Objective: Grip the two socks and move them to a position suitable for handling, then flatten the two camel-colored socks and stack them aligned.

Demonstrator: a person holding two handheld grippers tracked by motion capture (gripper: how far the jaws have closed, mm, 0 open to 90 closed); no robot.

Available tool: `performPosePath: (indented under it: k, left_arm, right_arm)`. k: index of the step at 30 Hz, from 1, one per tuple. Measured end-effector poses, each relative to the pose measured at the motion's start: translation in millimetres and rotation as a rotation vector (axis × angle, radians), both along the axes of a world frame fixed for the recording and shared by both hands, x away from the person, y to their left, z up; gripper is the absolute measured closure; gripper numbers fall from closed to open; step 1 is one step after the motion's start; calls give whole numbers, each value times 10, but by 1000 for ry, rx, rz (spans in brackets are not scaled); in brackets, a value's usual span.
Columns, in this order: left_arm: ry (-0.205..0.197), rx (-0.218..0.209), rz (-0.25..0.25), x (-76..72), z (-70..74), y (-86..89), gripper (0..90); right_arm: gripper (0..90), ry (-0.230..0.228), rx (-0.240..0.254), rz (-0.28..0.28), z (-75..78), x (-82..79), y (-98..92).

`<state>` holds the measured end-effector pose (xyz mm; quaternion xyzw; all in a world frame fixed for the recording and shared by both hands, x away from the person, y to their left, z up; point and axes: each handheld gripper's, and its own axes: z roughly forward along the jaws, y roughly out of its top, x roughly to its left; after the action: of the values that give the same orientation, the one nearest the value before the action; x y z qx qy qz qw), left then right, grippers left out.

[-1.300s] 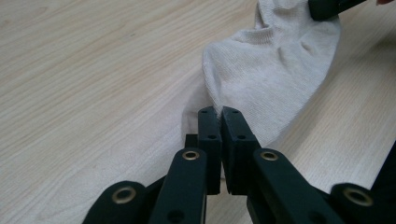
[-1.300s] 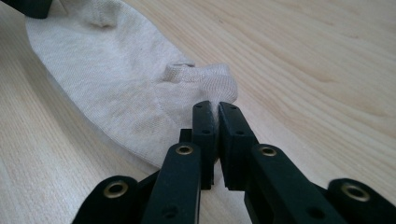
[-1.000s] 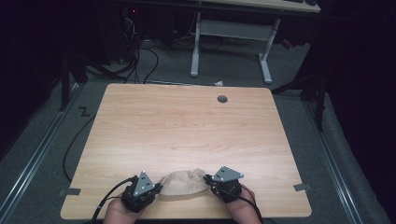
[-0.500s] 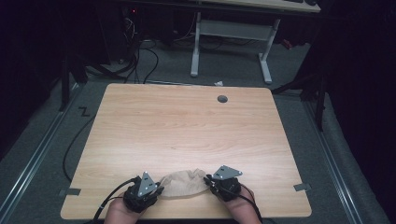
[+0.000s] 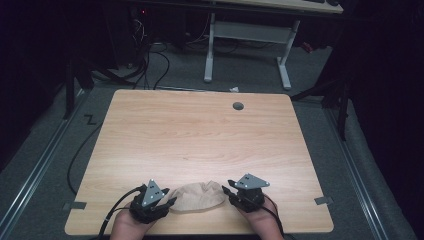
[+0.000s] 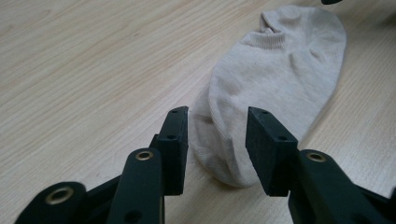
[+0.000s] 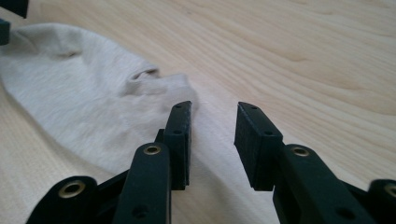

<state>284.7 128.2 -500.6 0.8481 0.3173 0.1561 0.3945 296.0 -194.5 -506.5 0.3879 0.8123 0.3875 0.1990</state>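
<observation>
A beige ankle sock [image 5: 197, 196] lies flat on the wooden table [image 5: 200, 140], close to its near edge. My left gripper [image 5: 170, 202] sits at the sock's left end. Its jaws have just been opening, and in the left gripper view the sock's [image 6: 275, 79] rounded end lies loose between the spread jaws of the left gripper [image 6: 217, 135]. My right gripper [image 5: 227, 192] sits at the sock's right end. Its jaws have also just been opening. In the right gripper view the right gripper [image 7: 212, 135] has bare wood between its pads, and the sock [image 7: 79, 102] is just left of them.
A round grommet hole [image 5: 238, 106] is set in the table near its far edge. Beyond the table stands a white desk frame [image 5: 247, 35]. Cables [image 5: 150, 60] trail over the grey floor at the back left. The table's near edge runs right under both hands.
Both grippers' jaws have spread apart and let go of the sock's ends. The sock has settled flat. The hands have stayed nearly where they were.
</observation>
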Motion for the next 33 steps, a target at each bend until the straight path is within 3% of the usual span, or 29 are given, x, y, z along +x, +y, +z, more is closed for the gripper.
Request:
performPosePath:
  k: [7,13,18,24,29,33]
  left_arm:
    - [-9,-26,38,114,30,142,572]
    - [-13,-46,115,368,-3,408,550]
    - [-19,-16,164,529,-42,619,503]
    - [24,-18,254,699,-104,851,494]
    - [34,-30,272,736,-117,866,494]
    - [10,-17,250,736,-111,788,491]
  right_arm:
    - [628,-18,25,-69,10,71,-150]
    - [596,-31,28,-121,-14,139,-266]
    - [576,-38,12,-176,-89,223,-419]
    - [567,-25,5,-267,-156,270,-670]
    - [563,-24,20,-303,-168,245,-793]
    - [562,-16,23,-309,-178,224,-809]
